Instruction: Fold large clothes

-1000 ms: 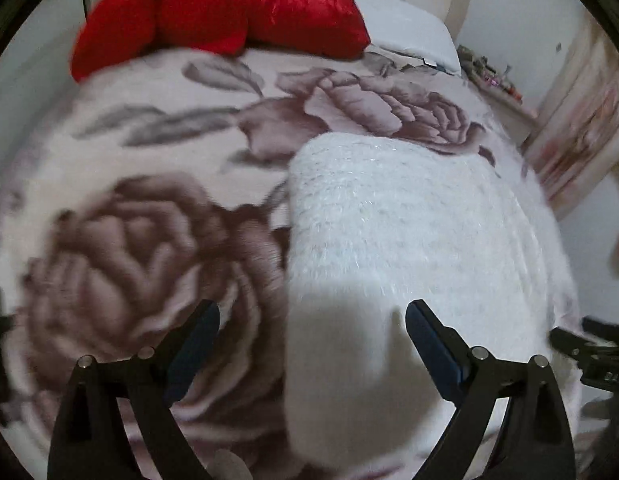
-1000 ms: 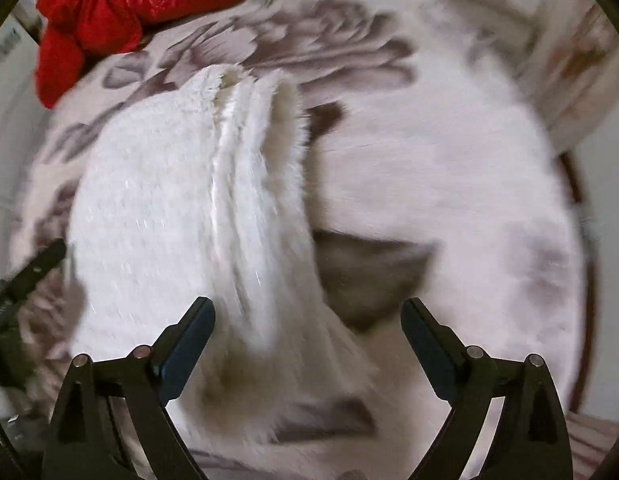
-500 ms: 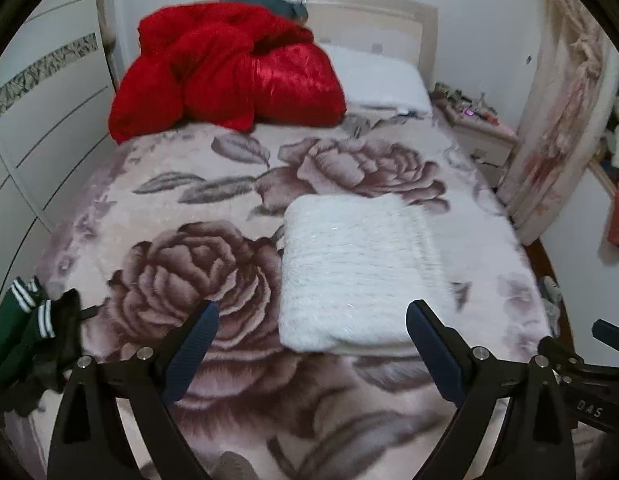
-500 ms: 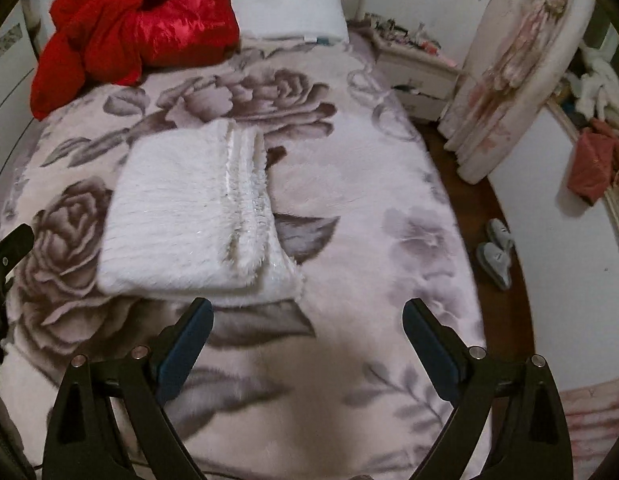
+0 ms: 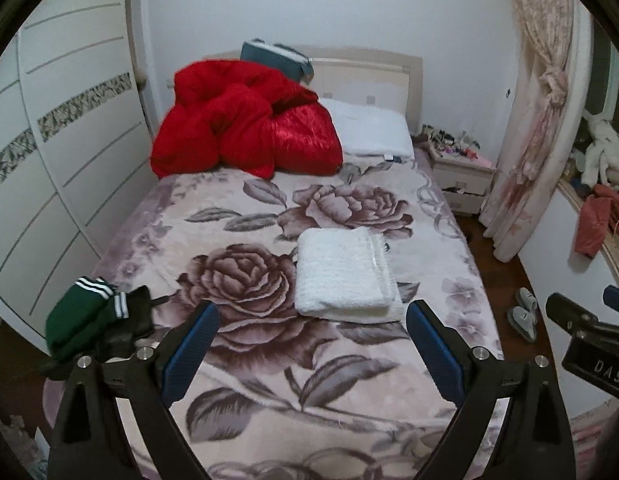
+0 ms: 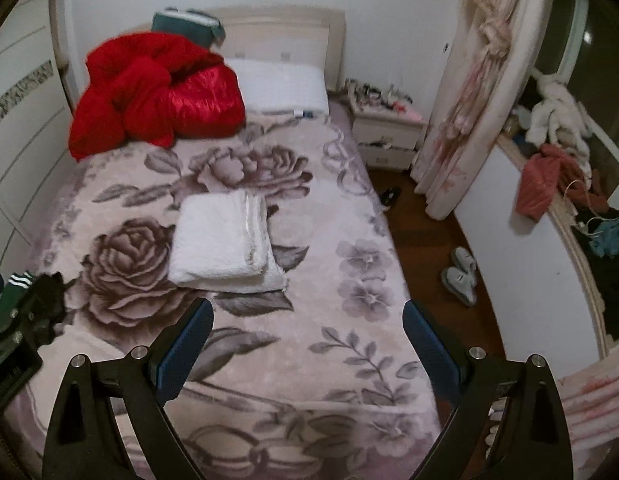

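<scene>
A white fluffy garment (image 5: pixel 343 274) lies folded into a flat rectangle in the middle of the rose-patterned bed blanket (image 5: pixel 245 280); it also shows in the right wrist view (image 6: pixel 223 242). My left gripper (image 5: pixel 311 328) is open and empty, held well back from the garment above the foot of the bed. My right gripper (image 6: pixel 307 326) is open and empty too, also back from the garment. The right gripper's body shows at the right edge of the left wrist view (image 5: pixel 589 336).
A red quilt (image 5: pixel 245 120) and a white pillow (image 5: pixel 369 128) lie at the head of the bed. A green and black garment (image 5: pixel 89 320) sits on the bed's left edge. A wardrobe (image 5: pixel 49 152) is left; a nightstand (image 5: pixel 461 176), curtain (image 5: pixel 537 120) and slippers (image 6: pixel 461 276) are right.
Both grippers have pulled far back and up from the folded white garment, which now looks small on the bed. The garment lies still. Both grippers stayed open.
</scene>
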Demonstrator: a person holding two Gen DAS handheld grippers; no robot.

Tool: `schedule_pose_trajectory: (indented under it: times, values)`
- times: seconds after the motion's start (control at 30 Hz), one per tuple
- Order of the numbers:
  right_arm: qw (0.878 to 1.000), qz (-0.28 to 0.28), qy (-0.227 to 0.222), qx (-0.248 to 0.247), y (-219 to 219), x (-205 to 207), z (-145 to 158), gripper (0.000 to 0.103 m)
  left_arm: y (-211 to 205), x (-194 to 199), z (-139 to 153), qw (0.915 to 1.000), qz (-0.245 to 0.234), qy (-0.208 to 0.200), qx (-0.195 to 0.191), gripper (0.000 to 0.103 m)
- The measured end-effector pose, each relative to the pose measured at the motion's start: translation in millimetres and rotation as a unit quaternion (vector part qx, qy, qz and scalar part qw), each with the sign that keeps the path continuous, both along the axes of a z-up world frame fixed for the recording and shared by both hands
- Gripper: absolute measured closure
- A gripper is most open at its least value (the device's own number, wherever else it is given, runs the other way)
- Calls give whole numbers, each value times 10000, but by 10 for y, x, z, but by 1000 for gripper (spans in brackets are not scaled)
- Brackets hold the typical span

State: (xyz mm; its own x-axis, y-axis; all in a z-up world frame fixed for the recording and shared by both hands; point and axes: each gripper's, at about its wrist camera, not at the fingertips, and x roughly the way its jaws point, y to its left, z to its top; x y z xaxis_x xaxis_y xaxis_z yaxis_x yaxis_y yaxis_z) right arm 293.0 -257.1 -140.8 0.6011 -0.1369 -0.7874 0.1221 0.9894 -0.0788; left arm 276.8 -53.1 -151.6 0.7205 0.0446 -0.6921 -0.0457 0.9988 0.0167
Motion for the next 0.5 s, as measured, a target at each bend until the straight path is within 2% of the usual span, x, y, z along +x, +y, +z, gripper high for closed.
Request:
schedule_pose_trajectory:
  times: [0.23, 0.5]
  values:
    - [9994, 43, -358, -12, -31, -821, 822, 6, -38, -626, 584, 9998, 95, -174, -71, 7]
    - [9972, 147, -728, -91, -43, -1480, 1410, 6, -94, -1080, 949, 9991, 92, -420, -13, 7]
